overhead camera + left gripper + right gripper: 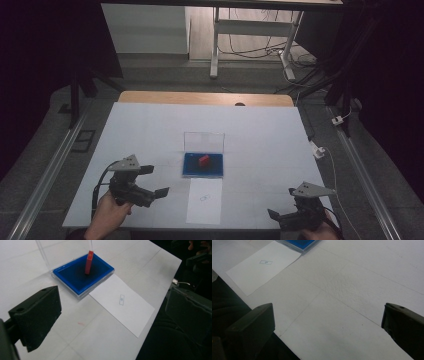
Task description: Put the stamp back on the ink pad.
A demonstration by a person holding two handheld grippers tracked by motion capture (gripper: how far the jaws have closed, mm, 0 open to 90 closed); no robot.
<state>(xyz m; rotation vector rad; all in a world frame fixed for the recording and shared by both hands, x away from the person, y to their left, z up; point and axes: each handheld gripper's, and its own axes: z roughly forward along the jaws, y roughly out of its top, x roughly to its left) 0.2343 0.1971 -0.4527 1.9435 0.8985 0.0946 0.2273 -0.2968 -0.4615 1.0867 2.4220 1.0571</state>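
— Looking down from the high view, where do the two grippers sit?

— The left gripper (155, 181) hangs over the near left part of the white table (260, 140), held in the person's left hand (107, 215). Its jaws stand wide apart with nothing between them. The right gripper (282, 202) is at the near right corner, close to the table's front edge, jaws likewise spread and empty.

— And the thing they face?

— A red block (204, 160) stands inside a blue tray (190, 170) near the middle of the table. In the left gripper view the block (88, 262) is upright, tilted slightly, on the tray's dark blue floor (72, 277). A clear lid (204, 141) rises from the tray's far edge.

— What lies on the near side of the tray?

— A white sheet of paper (205, 205), its far edge just beside the tray's near side, with a small blue printed mark (204, 198) on it. The right gripper view shows the same sheet (249, 277) and mark (265, 262), with a corner of the tray (303, 245) at the top.

— Is either gripper touching anything?

— No. Both are well apart from the tray and the block; the left one is the nearer.
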